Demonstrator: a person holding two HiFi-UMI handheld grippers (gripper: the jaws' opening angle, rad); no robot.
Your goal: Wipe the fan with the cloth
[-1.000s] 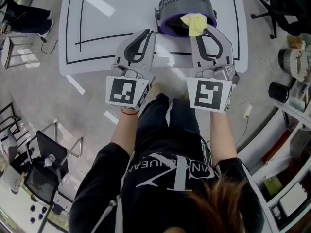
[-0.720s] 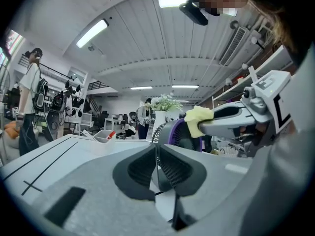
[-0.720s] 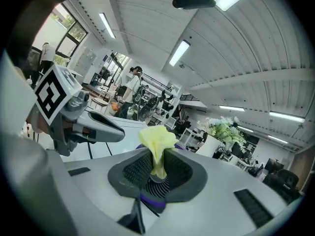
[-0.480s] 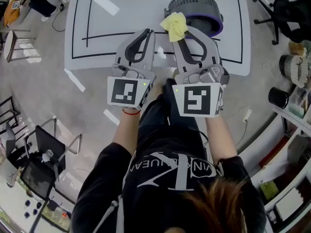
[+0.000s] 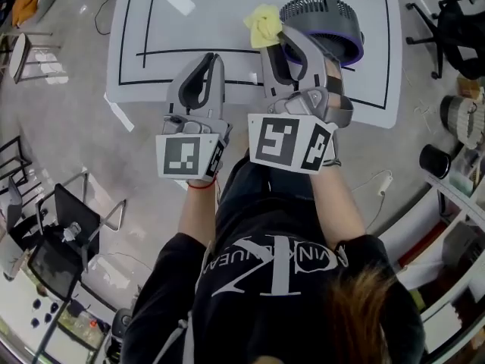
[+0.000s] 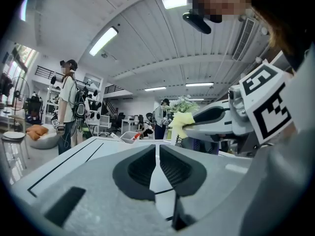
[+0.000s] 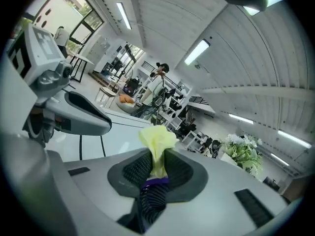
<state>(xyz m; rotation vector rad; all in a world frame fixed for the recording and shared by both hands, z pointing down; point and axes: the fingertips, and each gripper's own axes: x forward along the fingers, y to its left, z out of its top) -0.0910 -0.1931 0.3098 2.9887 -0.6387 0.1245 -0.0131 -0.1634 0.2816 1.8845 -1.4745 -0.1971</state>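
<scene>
Cloth [image 5: 264,23], crumpled yellow, sits pinched in right claw [image 7: 157,156]; left claw [image 6: 158,152] closed, empty.

fan [image 5: 322,17]: near side hidden behind right gripper [image 5: 277,38] | cloth [image 7: 156,139]: lower end hidden between its jaws | table [image 5: 197,14]: far edge cut off at the top | background people [image 6: 66,102]: too small to detail

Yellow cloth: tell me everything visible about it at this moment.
The yellow cloth is small, soft and crumpled, pale yellow, like thin fabric. The right gripper is shut on it: its lower part is pinched between the ribbed pads and a bunched tuft stands out beyond them. In the head view it sits just left of the fan; whether it touches the fan cannot be told.
</scene>
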